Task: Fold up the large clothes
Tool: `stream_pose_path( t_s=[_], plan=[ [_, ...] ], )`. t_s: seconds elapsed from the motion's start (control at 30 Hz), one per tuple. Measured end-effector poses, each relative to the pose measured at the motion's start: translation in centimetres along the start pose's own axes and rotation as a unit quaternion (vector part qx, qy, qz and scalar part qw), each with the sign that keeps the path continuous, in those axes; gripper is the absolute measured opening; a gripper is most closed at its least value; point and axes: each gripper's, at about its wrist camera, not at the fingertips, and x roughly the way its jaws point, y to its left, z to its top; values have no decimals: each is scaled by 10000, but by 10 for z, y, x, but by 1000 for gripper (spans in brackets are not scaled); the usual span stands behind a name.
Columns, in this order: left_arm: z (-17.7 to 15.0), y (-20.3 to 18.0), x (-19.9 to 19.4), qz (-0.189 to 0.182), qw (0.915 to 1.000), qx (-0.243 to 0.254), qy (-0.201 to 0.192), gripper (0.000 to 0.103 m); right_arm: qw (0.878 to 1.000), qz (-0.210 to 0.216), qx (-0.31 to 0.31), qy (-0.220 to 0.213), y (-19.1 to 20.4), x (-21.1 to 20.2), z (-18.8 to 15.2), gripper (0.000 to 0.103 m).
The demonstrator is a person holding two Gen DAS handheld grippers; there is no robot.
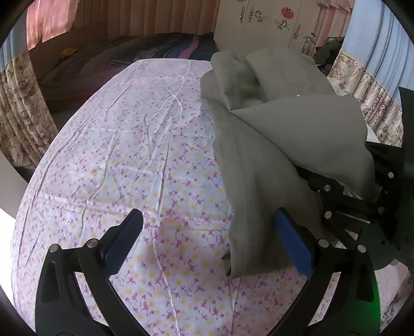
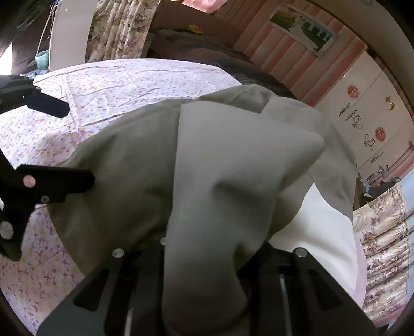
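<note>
Along the left side of the bed we see a flowered curtain [image 1: 23, 116] hanging beside it, and at the far end a dark blanket [image 1: 134, 59] lies bunched against the striped wall. The bed sheet [image 1: 116, 155], white with small purple and yellow flowers, is creased but lies bare over most of the left half of the bed. Our left claw [image 1: 207, 240] hangs over the near edge of the bed with its blue pads [image 1: 121, 243] spread wide; nothing is pinched between them, though a hanging strip of the grey garment [image 1: 258, 160] falls just inside the right pad. The garment is heaped along the right side of the bed, running from the far end toward the near edge, partly lifted and draped in loose folds. Our right claw [image 2: 207, 271] is at the near right, and in its own view the cloth rises straight out from between its fingers, bunched and covering the tips, so we take it as pinching the garment. In that same view a plain white patch of bedding [image 2: 323, 227] shows by the bed's right edge. Beyond the right edge stand a white wardrobe [image 1: 266, 23] with stickers on its doors and another flowered curtain [image 1: 377, 111].
</note>
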Motion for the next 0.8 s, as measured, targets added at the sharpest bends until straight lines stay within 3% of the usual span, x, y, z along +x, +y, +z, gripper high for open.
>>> stream_pose_path(
  t_s=[0.33,0.4,0.57,0.8],
  plan=[
    [-2,0,7,54,9999,83,33,100,9998,-149,0,-123,8,-9,-6,25],
    [-3,1,7,59,9999,108,42,100,9998,-130,-10,-122,4,-8,1,30],
    [-3,1,7,107,9997,222,74,100,9993,305,78,-207,-8,-42,-5,62],
    [-2,-12,1,512,9973,519,5,100,9979,384,292,-424,-35,-109,-40,76]
  ],
)
